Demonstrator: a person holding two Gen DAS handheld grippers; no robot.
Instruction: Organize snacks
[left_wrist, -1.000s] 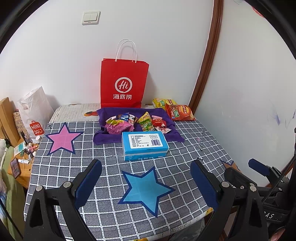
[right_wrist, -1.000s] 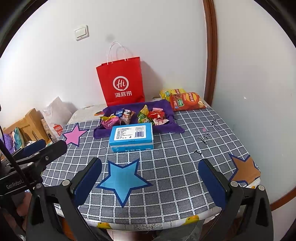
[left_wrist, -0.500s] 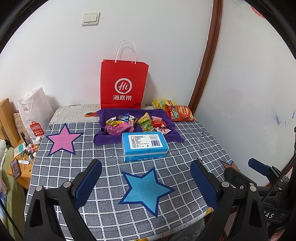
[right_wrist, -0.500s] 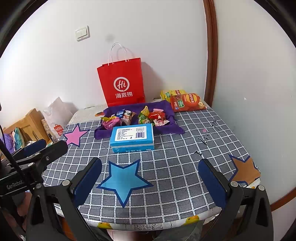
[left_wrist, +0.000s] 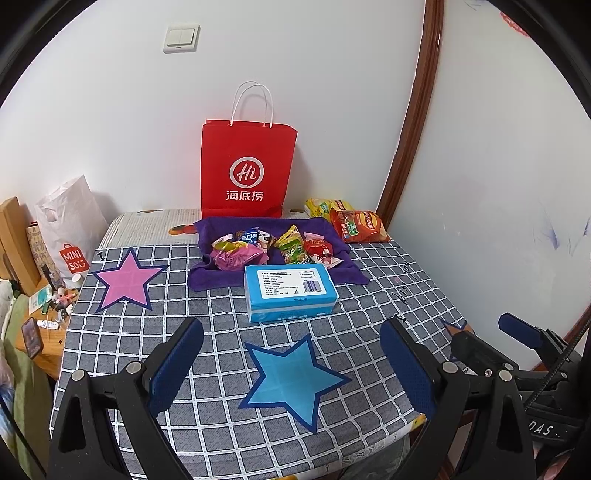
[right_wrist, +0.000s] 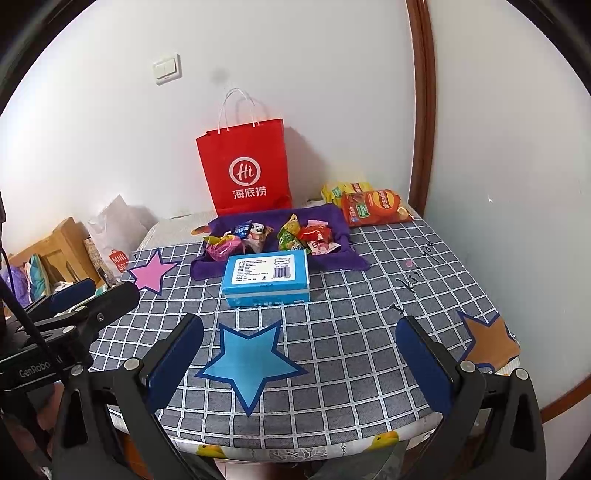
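Note:
Several small snack packets (left_wrist: 291, 243) (right_wrist: 306, 236) lie on a purple cloth (left_wrist: 347, 273) (right_wrist: 351, 258) at the back of the checked table. A blue box (left_wrist: 290, 291) (right_wrist: 266, 277) rests just in front of the cloth. Two chip bags, orange (left_wrist: 358, 226) (right_wrist: 375, 207) and yellow (left_wrist: 323, 205), lie at the back right. A red paper bag (left_wrist: 246, 173) (right_wrist: 245, 170) stands against the wall. My left gripper (left_wrist: 291, 365) and right gripper (right_wrist: 299, 358) both hang open over the table's near edge, holding nothing, well short of the box.
Paper stars are stuck on the tablecloth: pink (left_wrist: 125, 278) back left, blue (left_wrist: 291, 376) (right_wrist: 249, 362) near front, orange (right_wrist: 487, 341) front right. A white shopping bag (left_wrist: 70, 229) and a cluttered wooden side table (left_wrist: 40, 332) stand left of the table. Walls close the back and right.
Both views have shifted only slightly; the grippers stay open and nothing on the table has moved.

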